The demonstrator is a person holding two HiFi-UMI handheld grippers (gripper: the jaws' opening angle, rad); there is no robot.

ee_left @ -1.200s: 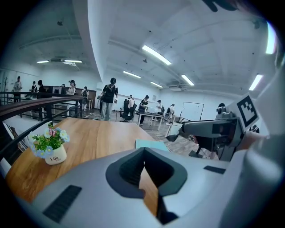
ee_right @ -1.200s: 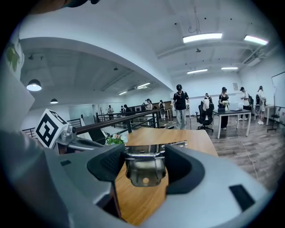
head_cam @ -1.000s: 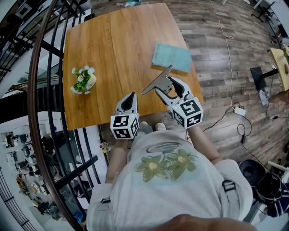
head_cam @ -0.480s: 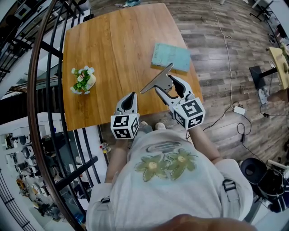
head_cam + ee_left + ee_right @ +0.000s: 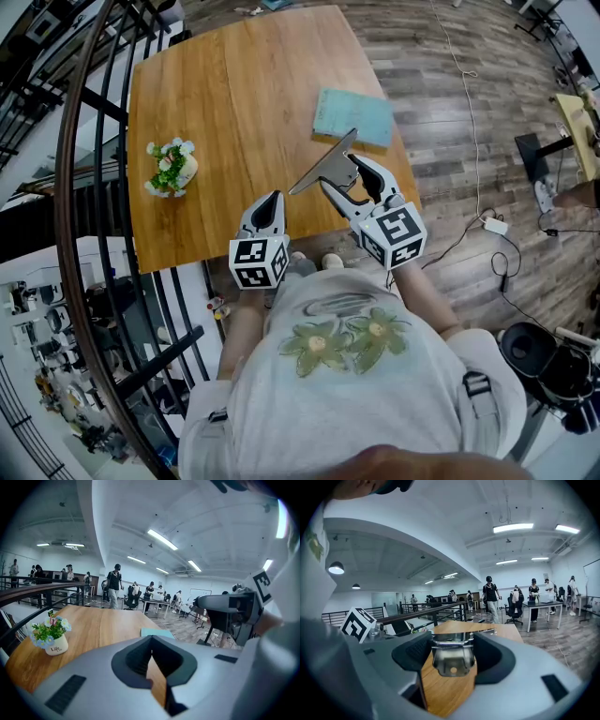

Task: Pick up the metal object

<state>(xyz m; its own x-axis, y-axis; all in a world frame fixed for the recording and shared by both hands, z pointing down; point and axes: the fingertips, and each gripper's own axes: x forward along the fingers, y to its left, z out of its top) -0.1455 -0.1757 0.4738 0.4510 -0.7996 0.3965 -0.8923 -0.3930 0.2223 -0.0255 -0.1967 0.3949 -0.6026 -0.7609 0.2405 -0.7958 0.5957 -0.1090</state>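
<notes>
The metal object (image 5: 325,168) is a flat steel scraper with a wide blade, held up above the near edge of the wooden table (image 5: 234,103). My right gripper (image 5: 349,180) is shut on its handle end; in the right gripper view the shiny metal object (image 5: 452,656) sits clamped between the jaws. My left gripper (image 5: 270,201) hovers near the table's front edge, left of the right one. Its jaws (image 5: 152,653) are closed together with nothing between them.
A teal notebook (image 5: 355,117) lies on the table's right side, just beyond the scraper. A small white pot of flowers (image 5: 172,168) stands at the left, near a black railing (image 5: 89,187). Cables (image 5: 473,122) run over the wood floor to the right. People and desks show far off.
The right gripper with the scraper has risen slightly and drifted a little away from me. The left gripper has not moved.
</notes>
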